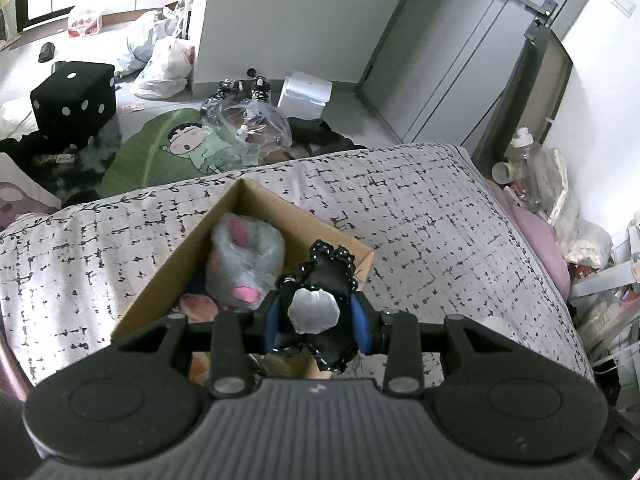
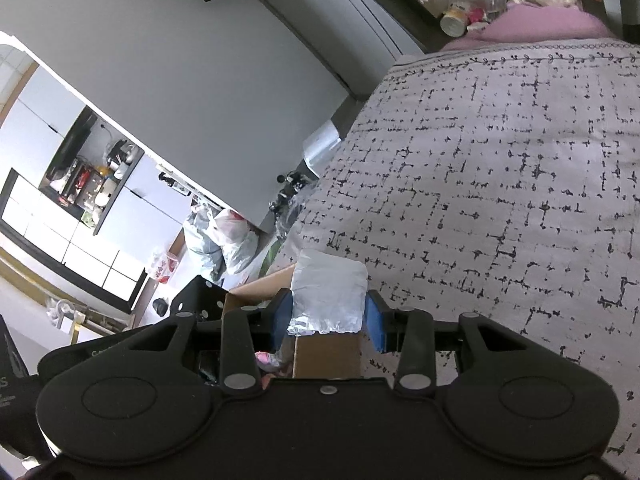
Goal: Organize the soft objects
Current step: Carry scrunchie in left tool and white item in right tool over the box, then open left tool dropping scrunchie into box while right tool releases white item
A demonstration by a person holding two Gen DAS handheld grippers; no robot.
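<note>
Bedding with a black dash pattern covers the bed (image 1: 440, 208), on which an open cardboard box (image 1: 160, 280) is set. Inside the box, a grey plush toy (image 1: 244, 260) with pink patches is seen lying against the left wall; other soft items below it are too hidden to name. Held above the box's near right corner is a black plush toy (image 1: 320, 280) with beaded trim and a silvery patch, clamped between the blue pads of the left tongs (image 1: 318, 316). In the right wrist view, a white crinkled soft packet (image 2: 328, 292) is gripped by the right tongs (image 2: 329, 318), whose pads are pressed on its two sides, above the box edge.

The step in hand is judged to be the carrying of both soft things to the box. For a clean placement, each item is best brought fully over the open space beside the grey toy and lowered below the rim before the pads are parted. One release at a time is advised, so that the two tongs are not crowded over the box.
</note>
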